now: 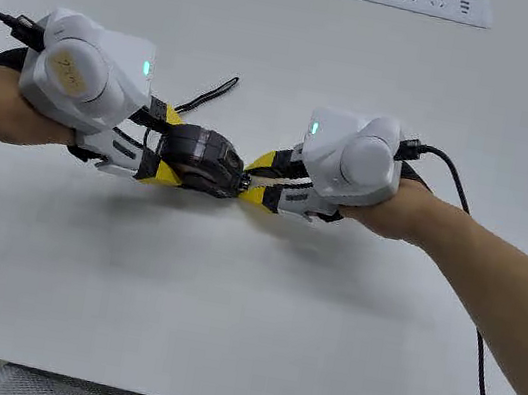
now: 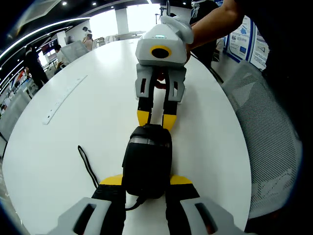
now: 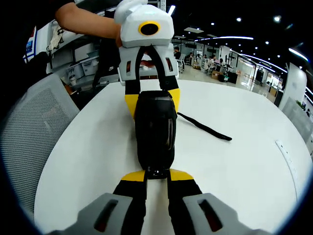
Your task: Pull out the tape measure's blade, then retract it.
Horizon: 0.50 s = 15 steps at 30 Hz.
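Black tape measure lies mid-frame in the head view, its case clamped by the left gripper; the right gripper, just right of it, is nearly closed on the blade tip, with the case's long axis running left-right between them

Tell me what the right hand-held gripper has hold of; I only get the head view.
Observer: In the right gripper view, the right hand-held gripper has its yellow tips closed on a small dark tab at the near end of the tape measure.
Operator: Check the left one's hold.
Observer: In the left gripper view, the left hand-held gripper clamps the tape measure by both sides, yellow pads against it.
Operator: Find the strap's root.
Observer: The strap seems to leave the tape measure's rear between the left jaws, then loops slack on the table.
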Available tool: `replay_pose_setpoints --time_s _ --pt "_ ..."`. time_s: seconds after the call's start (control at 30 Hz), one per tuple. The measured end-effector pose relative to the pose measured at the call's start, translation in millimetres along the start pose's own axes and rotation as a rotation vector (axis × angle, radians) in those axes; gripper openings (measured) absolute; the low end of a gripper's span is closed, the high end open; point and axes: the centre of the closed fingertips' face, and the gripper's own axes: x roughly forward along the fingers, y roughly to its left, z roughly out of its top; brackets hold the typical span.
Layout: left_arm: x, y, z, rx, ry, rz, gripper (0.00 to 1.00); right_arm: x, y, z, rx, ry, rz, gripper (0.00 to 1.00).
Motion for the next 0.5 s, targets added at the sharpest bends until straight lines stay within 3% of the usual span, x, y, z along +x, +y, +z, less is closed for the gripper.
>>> replay_pose_setpoints --time_s 0.5 --pt "-2.4 -0.2 -0.4 -0.007 -0.004 0.004 0.28 -3.0 -1.1 1.9 -0.034 -0.014 0.008 0.11"
